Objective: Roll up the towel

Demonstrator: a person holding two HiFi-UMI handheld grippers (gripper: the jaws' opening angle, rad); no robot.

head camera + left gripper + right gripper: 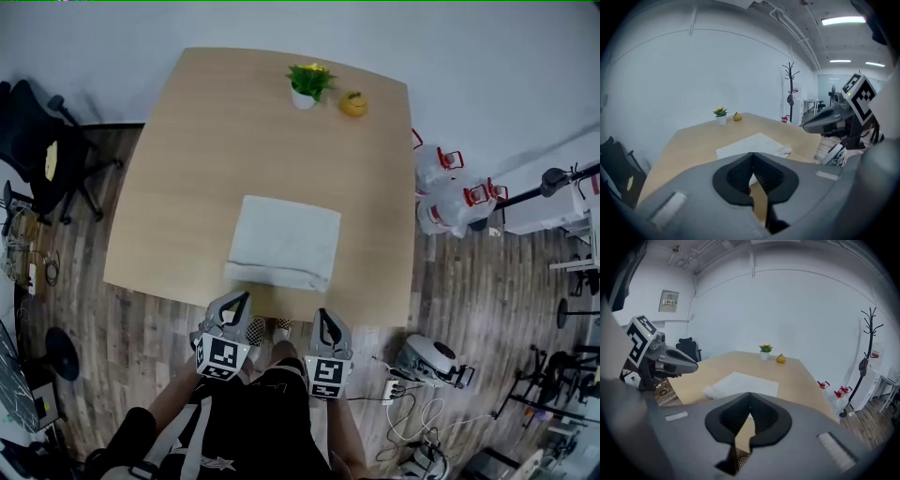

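Towel: the white towel lies flat at the lower middle of the table. Its near edge is thickened into a first fold or loose roll, just inside the table's lower rim.
Left gripper: clenched on nothing, hanging off the table just below the towel's lower-left corner.
Right gripper: likewise clenched and empty, below the lower-right corner — neither touches the cloth.
Stage: by my reading, barely begun; most of the towel is still unrolled.
Risk: going in with closed tongs would only shove the fold. Uneven work from the two sides would likely skew the roll, and a slack roll may spring open.
Edges: the lower rim sits right beside the towel, so a drag toward the person could pull it off.
Open room: bare wood on both sides and a wide stretch above — up to the potted plant and yellow fruit at the top.
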